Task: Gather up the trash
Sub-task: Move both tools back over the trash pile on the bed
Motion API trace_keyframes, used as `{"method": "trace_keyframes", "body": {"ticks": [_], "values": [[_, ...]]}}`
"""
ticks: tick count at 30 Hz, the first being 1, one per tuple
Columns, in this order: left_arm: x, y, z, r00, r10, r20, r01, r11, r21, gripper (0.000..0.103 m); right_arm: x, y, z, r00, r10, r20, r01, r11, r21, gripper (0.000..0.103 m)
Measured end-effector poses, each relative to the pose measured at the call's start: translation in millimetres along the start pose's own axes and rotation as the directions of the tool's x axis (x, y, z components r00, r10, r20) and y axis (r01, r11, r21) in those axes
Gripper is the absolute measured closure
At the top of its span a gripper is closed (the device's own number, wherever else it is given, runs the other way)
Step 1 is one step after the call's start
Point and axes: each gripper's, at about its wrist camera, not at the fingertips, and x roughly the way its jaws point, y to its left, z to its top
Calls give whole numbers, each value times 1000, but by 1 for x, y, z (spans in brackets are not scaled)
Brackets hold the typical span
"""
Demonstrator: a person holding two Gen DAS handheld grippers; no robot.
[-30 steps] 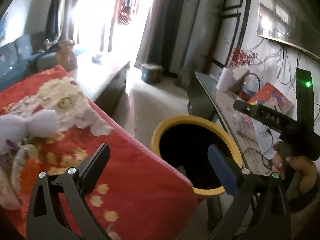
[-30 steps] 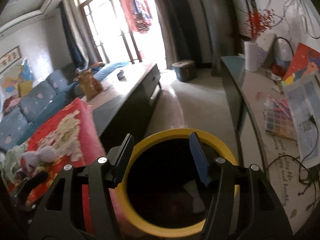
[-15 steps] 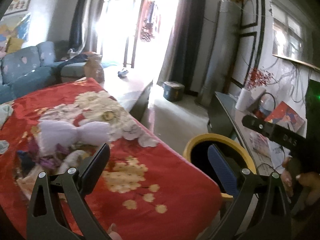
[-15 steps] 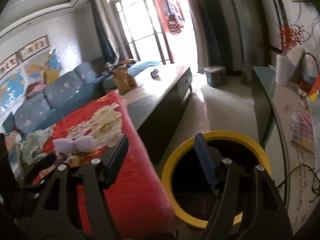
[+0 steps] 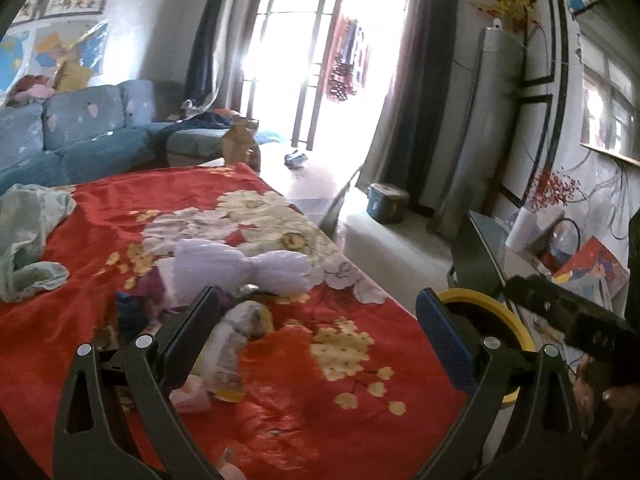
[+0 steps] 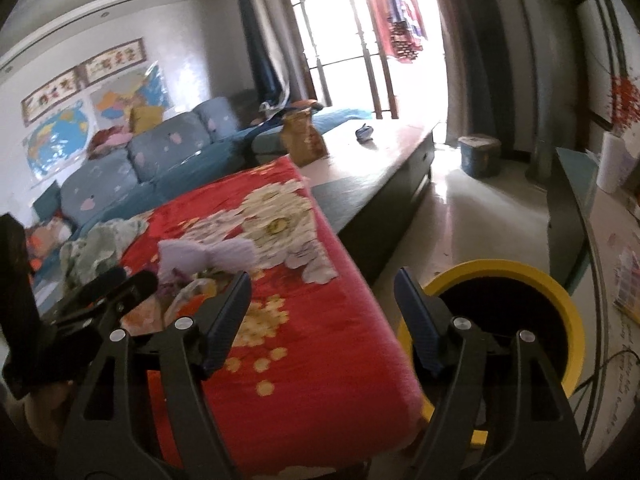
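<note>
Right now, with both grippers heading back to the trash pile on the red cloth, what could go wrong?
1. The crumpled wrapper lies tangled with the white bow, so the left gripper may snag both.
2. The yellow bin stands below the cloth's edge; a loose piece could fall beside it.
3. The right gripper, its fingers opening and empty, works close to the left; they may collide.

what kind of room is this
Most likely a home living room: a blue sofa along the wall under maps, a long low table before glass balcony doors, and a red floral cloth strewn with trash beside a yellow bin.
</note>
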Motion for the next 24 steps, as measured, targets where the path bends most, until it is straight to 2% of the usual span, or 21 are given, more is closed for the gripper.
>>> {"method": "trace_keyframes", "body": {"ticks": [14, 24], "values": [[-21, 54, 3, 994, 104, 38, -102, 993, -65, 8, 13, 64, -16, 988, 117, -103, -127, 986, -105, 35], [-35, 93, 1, 983, 176, 43, -170, 978, -124, 8, 27, 108, -33, 964, 185, -192, -214, 967, -138, 32]]}}
